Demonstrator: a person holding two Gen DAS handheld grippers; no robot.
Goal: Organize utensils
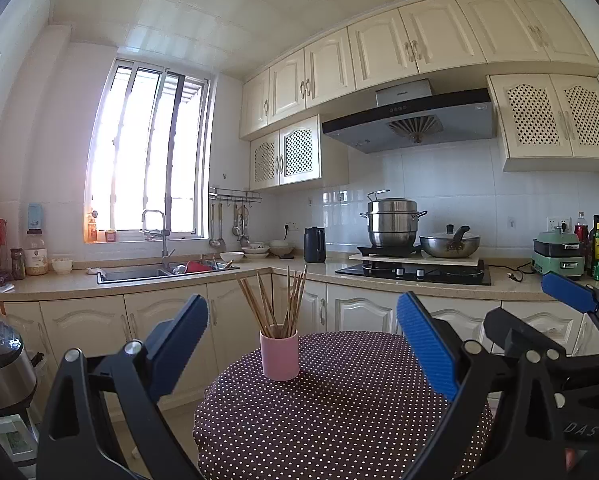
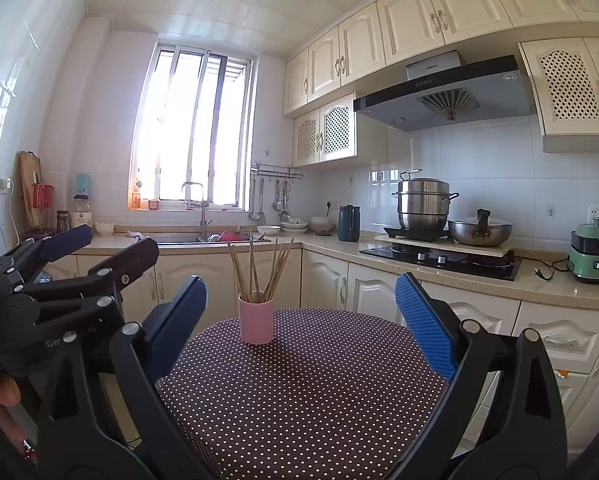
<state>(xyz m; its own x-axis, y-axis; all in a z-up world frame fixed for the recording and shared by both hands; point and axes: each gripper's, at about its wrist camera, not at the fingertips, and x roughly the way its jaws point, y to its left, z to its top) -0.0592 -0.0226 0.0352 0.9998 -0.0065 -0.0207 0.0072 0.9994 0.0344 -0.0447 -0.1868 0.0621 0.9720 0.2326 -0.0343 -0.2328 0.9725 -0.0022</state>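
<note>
A pink cup (image 1: 279,354) holding several wooden chopsticks (image 1: 277,304) stands upright near the far edge of a round table with a brown polka-dot cloth (image 1: 339,412). It also shows in the right wrist view (image 2: 256,322), with the chopsticks (image 2: 259,270) fanned out. My left gripper (image 1: 301,344) is open and empty, held back from the cup. My right gripper (image 2: 301,324) is open and empty, also short of the cup. The right gripper shows at the right of the left wrist view (image 1: 539,320); the left gripper shows at the left of the right wrist view (image 2: 79,256).
Kitchen counter (image 1: 299,270) runs behind the table, with a sink (image 1: 139,274), a black kettle (image 1: 314,245), a stove with a steel pot (image 1: 391,222) and a wok (image 1: 451,242). A rice cooker (image 1: 3,364) stands at the left.
</note>
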